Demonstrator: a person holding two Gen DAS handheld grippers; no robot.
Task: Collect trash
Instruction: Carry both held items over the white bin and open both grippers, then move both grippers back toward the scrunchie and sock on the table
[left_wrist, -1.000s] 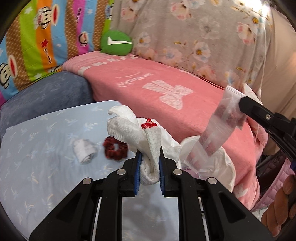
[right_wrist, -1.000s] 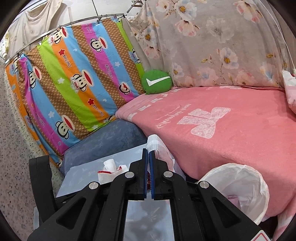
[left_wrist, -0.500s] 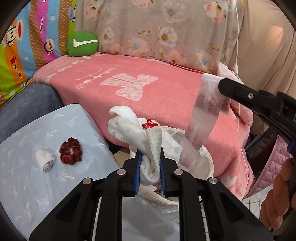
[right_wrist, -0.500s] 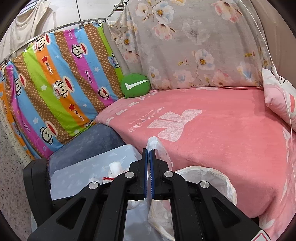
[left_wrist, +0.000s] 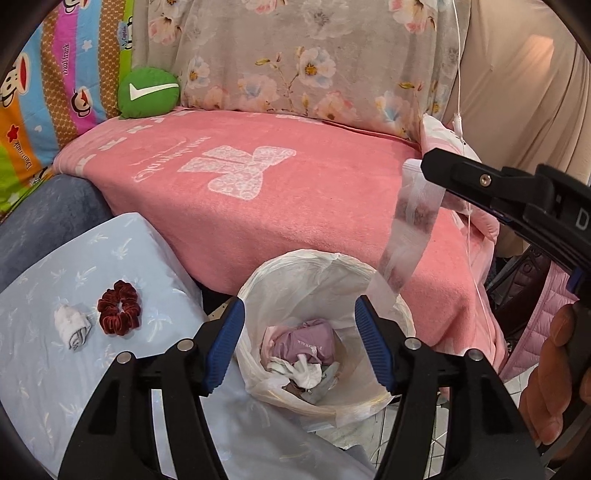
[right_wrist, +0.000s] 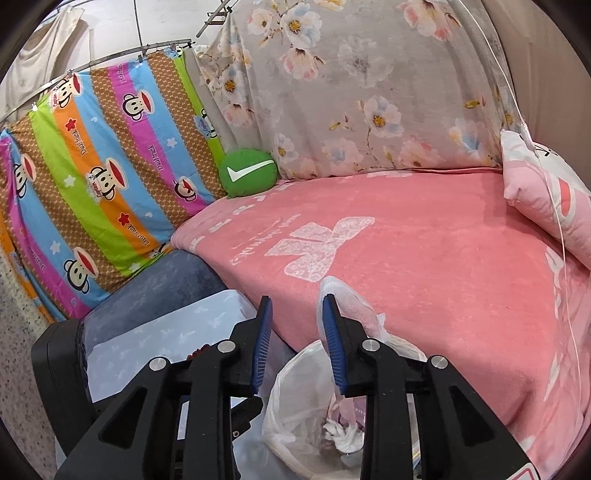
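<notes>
Both grippers over the lined bin, jaws parted.

The left gripper has just been opening; its jaws stand wide apart with nothing between them, and a white wad lies in the bin below. The right gripper has also just been opening; the clear wrapper still hangs at one finger, not clamped. A scrunchie and small white roll lie on the blue cloth.
</notes>
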